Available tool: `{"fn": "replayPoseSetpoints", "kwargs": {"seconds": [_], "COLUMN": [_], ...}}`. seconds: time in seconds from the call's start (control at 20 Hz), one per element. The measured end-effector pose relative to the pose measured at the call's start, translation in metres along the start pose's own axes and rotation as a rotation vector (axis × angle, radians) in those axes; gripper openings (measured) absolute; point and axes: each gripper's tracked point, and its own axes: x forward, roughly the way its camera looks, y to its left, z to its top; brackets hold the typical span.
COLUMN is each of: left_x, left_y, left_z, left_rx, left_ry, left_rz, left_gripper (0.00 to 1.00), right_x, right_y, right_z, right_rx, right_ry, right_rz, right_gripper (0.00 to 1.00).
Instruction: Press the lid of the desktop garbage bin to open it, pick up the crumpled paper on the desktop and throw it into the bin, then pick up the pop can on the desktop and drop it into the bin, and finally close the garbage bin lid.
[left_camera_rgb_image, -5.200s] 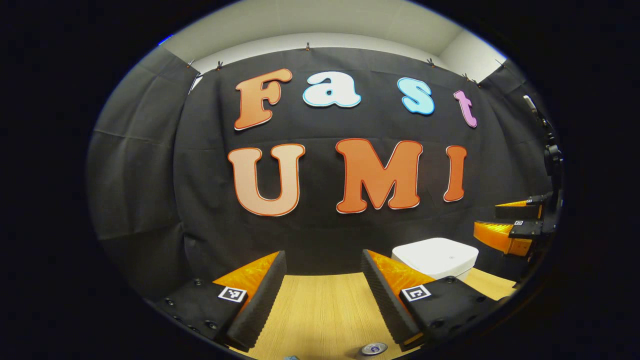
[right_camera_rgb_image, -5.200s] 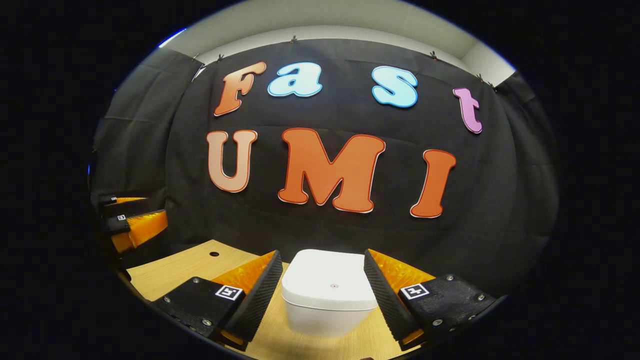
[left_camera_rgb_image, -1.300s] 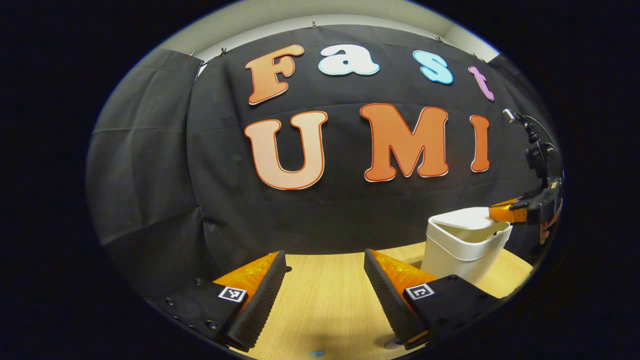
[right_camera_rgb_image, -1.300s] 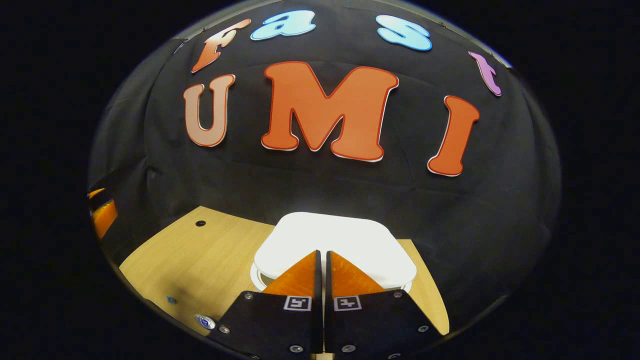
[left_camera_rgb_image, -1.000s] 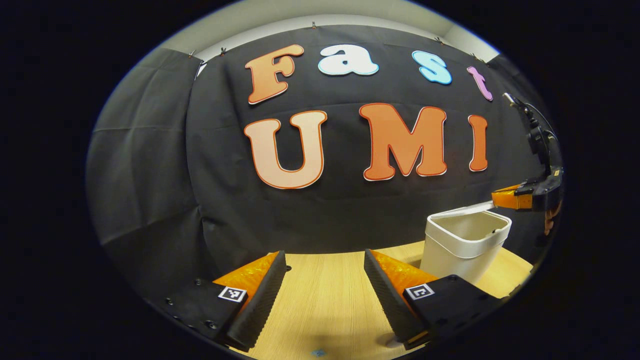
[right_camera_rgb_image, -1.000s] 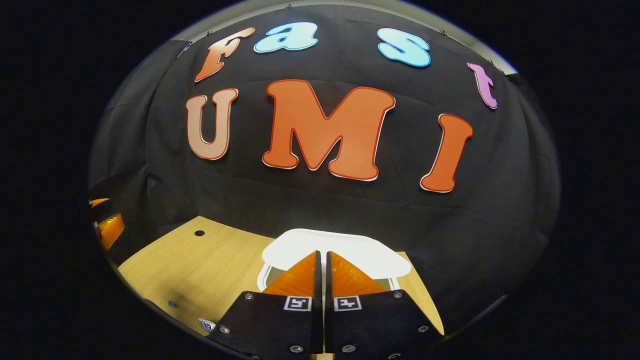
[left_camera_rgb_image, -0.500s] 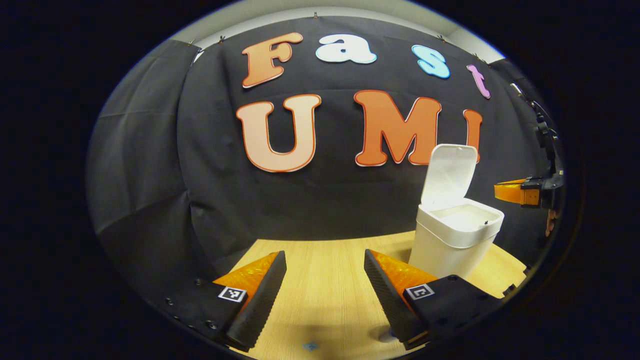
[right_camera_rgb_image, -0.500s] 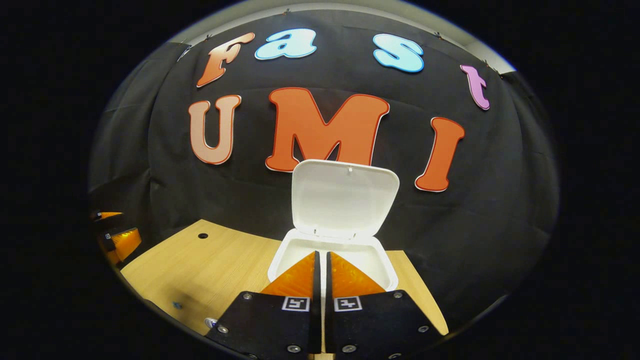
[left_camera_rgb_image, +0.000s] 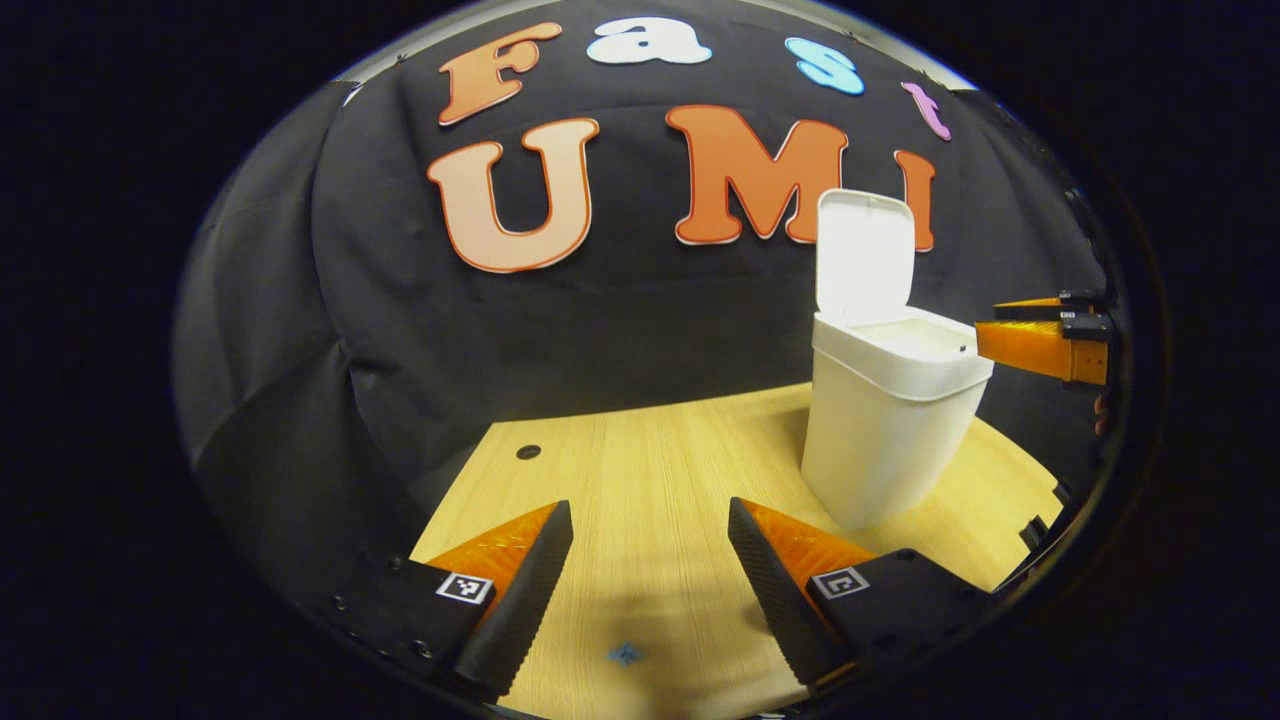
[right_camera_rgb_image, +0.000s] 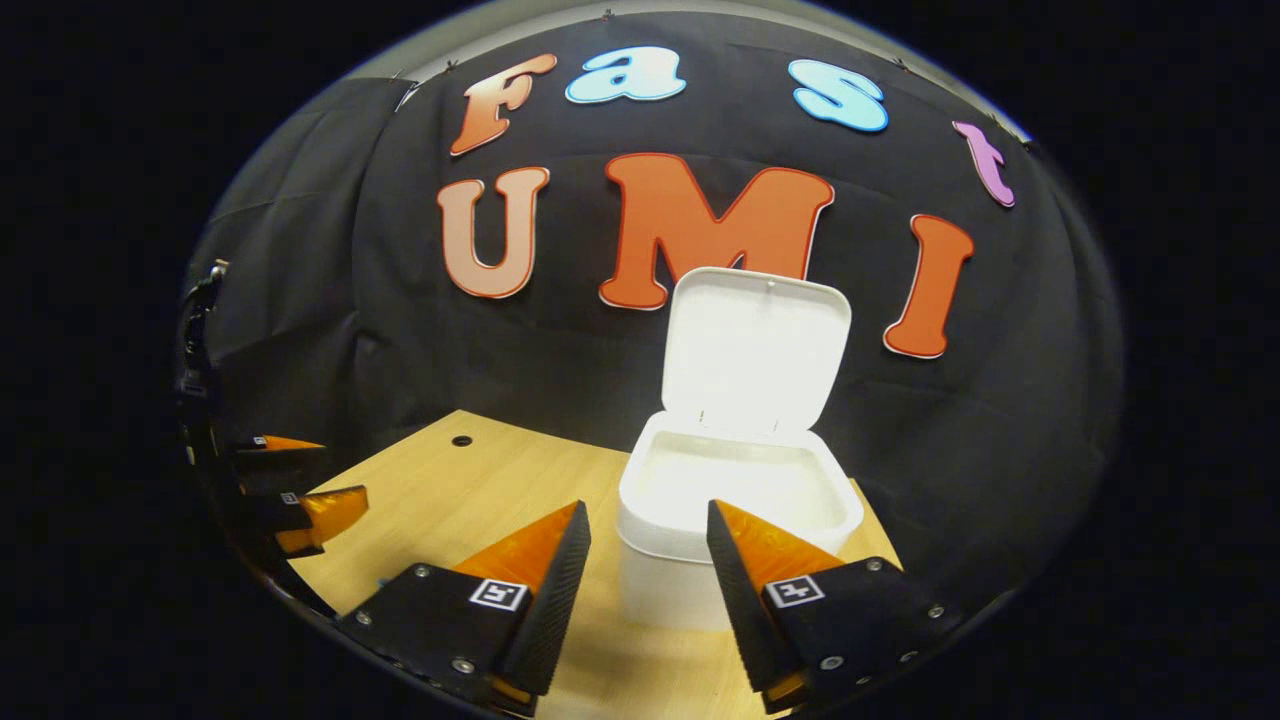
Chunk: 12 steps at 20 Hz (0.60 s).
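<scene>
One desktop garbage bin (right_camera_rgb_image: 700, 560), lid (right_camera_rgb_image: 755, 345) upright, mouth open.

Two grippers: right gripper (right_camera_rgb_image: 648, 570) just before the bin rim, fingers apart and empty; left gripper (left_camera_rgb_image: 650, 570) low over the tabletop (left_camera_rgb_image: 650, 470), fingers apart and empty. Bin stands right of it. Paper and can unsighted; bin contents cannot be told. Step in hand: loading or lid closing, undetermined.

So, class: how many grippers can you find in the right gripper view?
2. The right gripper sits open at the bottom, before the bin; the left gripper, also open, is far left over the table.
</scene>
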Motion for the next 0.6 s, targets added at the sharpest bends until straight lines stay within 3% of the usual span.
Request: {"fn": "replayPoseSetpoints", "kwargs": {"seconds": [0.15, 0.2, 0.25, 0.3, 0.35, 0.4, 0.6], "left_x": [0.005, 0.006, 0.007, 0.010, 0.010, 0.008, 0.006], "left_y": [-0.002, -0.002, -0.001, 0.000, 0.000, 0.000, -0.004], "left_z": [-0.027, -0.036, -0.044, -0.054, -0.064, -0.076, -0.121], "left_rx": [-0.024, -0.031, -0.034, -0.037, -0.047, -0.062, -0.126], "left_ry": [0.077, 0.097, 0.111, 0.136, 0.166, 0.196, 0.330], "left_rz": [-0.012, -0.011, -0.009, -0.009, -0.012, -0.019, -0.031], "left_gripper": [1.00, 0.92, 1.00, 0.92, 0.92, 1.00, 1.00], "right_x": [0.000, 0.001, 0.001, 0.002, 0.005, 0.005, 0.011], "right_y": [0.021, 0.028, 0.034, 0.039, 0.044, 0.048, 0.060], "right_z": [-0.017, -0.021, -0.027, -0.031, -0.038, -0.044, -0.067], "right_rx": [-0.016, -0.023, -0.031, -0.040, -0.050, -0.062, -0.085], "right_ry": [0.026, 0.034, 0.041, 0.051, 0.063, 0.076, 0.123], "right_rz": [0.056, 0.073, 0.089, 0.103, 0.117, 0.131, 0.174], "right_gripper": [0.87, 0.89, 0.91, 0.92, 0.93, 0.93, 0.95]}}
